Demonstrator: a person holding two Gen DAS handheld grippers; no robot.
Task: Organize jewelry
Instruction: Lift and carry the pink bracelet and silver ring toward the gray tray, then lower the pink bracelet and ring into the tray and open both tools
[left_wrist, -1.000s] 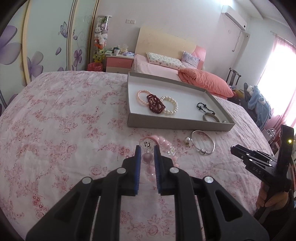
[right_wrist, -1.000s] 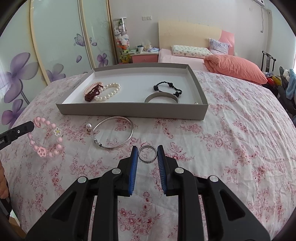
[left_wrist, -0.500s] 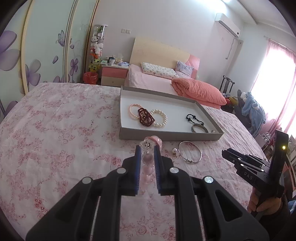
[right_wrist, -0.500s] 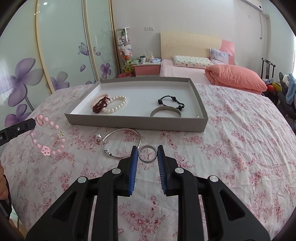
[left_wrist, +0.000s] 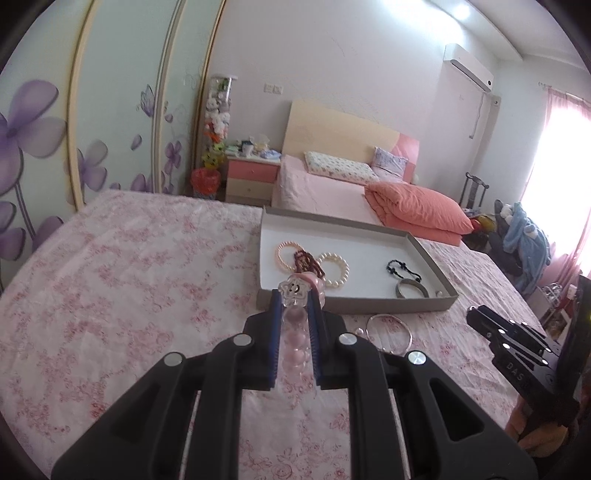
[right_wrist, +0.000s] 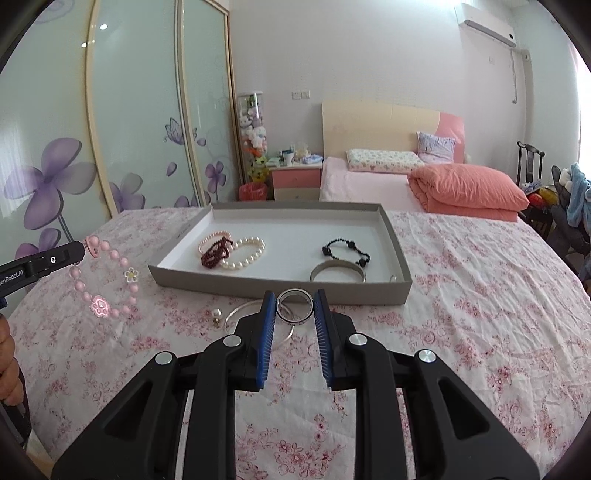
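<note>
A: What is the left gripper (left_wrist: 294, 302) doing?
B: Its fingers pinch a pink bead bracelet (right_wrist: 105, 277). It hangs in the air above the flowery bedspread (right_wrist: 480, 314).
A: And the right gripper (right_wrist: 294, 308)?
B: Its fingers squeeze a silver ring (right_wrist: 294, 306), lifted up just in front of the gray tray (right_wrist: 280, 286).
A: What is in the tray?
B: A pearl bracelet (right_wrist: 244, 253), a black bracelet (right_wrist: 345, 251) and a silver bangle (right_wrist: 338, 270). Another thin bangle (left_wrist: 388, 328) lies on the bedspread beside the tray.

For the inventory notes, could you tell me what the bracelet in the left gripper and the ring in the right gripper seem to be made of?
Pink bead bracelet: glossy, partly translucent beads, probably plastic or resin. Ring: bright, reflective band with a dark inlay, probably polished metal.
</note>
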